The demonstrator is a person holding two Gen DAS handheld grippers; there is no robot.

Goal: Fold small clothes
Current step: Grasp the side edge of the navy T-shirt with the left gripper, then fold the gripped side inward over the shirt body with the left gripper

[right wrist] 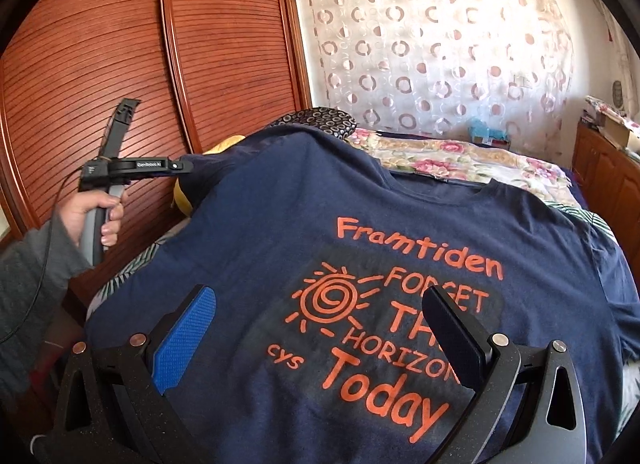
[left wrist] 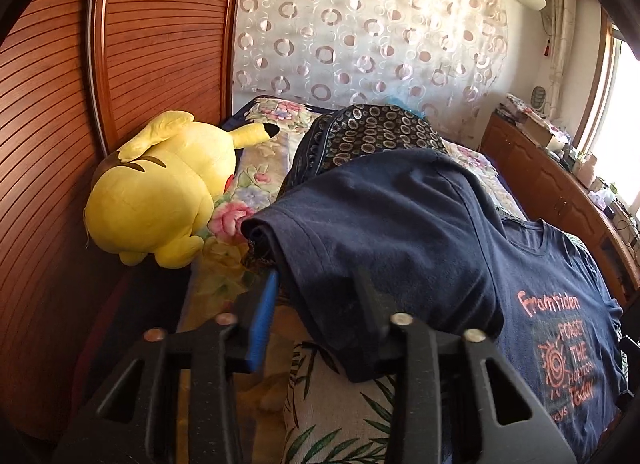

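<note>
1. A bed [right wrist: 460,160] with a floral cover is filling the room, a slatted wooden wardrobe [right wrist: 120,44] standing along its left edge.
2. A navy shirt [right wrist: 320,232] is lying print-up near the bed's front edge, collar pointing toward the far curtain [right wrist: 432,56], long axis running front to back.
3. The left claw [left wrist: 316,300] is gripping the shirt's left sleeve [left wrist: 360,232], lifted over the left edge beside a yellow plush [left wrist: 160,192].
4. The right claw [right wrist: 320,328] is hanging wide open over the print, holding nothing.
5. The sleeve is likely needing to go rightward across the chest; the left hand [right wrist: 92,216] is nearer.
</note>
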